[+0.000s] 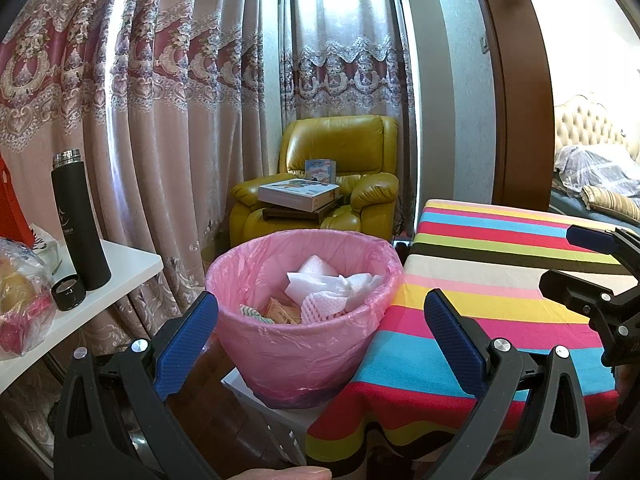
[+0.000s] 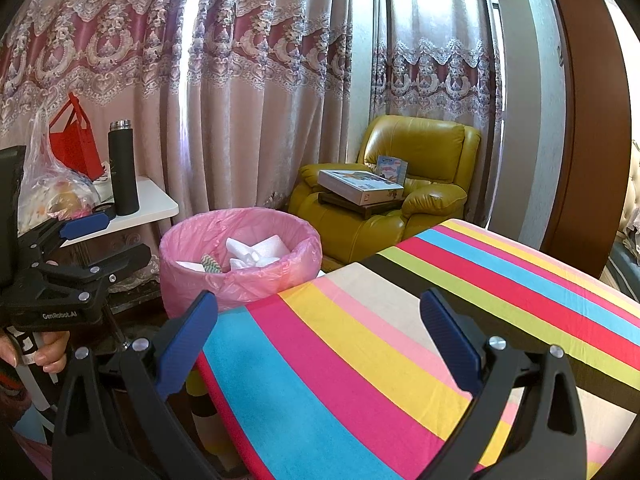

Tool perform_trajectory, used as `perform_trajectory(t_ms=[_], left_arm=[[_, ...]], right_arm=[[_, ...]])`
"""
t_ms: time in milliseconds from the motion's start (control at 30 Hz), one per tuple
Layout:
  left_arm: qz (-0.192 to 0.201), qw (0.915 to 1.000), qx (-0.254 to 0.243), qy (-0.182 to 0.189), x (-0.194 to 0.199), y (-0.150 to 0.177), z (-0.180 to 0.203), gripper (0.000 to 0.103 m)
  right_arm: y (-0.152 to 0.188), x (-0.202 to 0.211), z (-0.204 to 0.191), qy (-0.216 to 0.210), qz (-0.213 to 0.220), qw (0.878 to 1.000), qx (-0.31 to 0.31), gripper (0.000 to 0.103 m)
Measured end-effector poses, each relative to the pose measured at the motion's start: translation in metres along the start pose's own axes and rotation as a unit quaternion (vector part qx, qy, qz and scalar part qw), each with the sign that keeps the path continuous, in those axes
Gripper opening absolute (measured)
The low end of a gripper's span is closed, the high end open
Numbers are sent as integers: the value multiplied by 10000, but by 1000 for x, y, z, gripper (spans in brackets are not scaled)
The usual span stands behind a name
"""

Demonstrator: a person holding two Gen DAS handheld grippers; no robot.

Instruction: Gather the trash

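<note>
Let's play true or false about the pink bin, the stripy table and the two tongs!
1. The pink-lined bin has white paper and foam trash in it. True.
2. The left tongs are gripping a piece of trash. False: they are open and hold nothing.
3. The right tongs are open above the striped tablecloth. True.
4. The black flask lies on its side. False: it stands upright on the white shelf.
5. The yellow armchair has boxes on it. True.
</note>
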State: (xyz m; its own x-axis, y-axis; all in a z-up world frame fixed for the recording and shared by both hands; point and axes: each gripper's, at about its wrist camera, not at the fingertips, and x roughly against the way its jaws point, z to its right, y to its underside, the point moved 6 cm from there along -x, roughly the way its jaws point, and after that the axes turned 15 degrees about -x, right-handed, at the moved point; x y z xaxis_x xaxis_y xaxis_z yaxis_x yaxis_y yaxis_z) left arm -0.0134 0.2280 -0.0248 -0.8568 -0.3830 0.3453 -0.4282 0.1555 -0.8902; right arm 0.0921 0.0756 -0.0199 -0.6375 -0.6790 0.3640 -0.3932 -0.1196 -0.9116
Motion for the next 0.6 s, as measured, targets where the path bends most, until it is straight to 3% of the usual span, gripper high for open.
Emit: perform_trajectory(t_ms=[600], left_arm=[[-23, 10000, -7, 26, -2, 1, -2, 97]], right_arm=[[1, -3, -1, 5, -23, 10000, -7, 98]])
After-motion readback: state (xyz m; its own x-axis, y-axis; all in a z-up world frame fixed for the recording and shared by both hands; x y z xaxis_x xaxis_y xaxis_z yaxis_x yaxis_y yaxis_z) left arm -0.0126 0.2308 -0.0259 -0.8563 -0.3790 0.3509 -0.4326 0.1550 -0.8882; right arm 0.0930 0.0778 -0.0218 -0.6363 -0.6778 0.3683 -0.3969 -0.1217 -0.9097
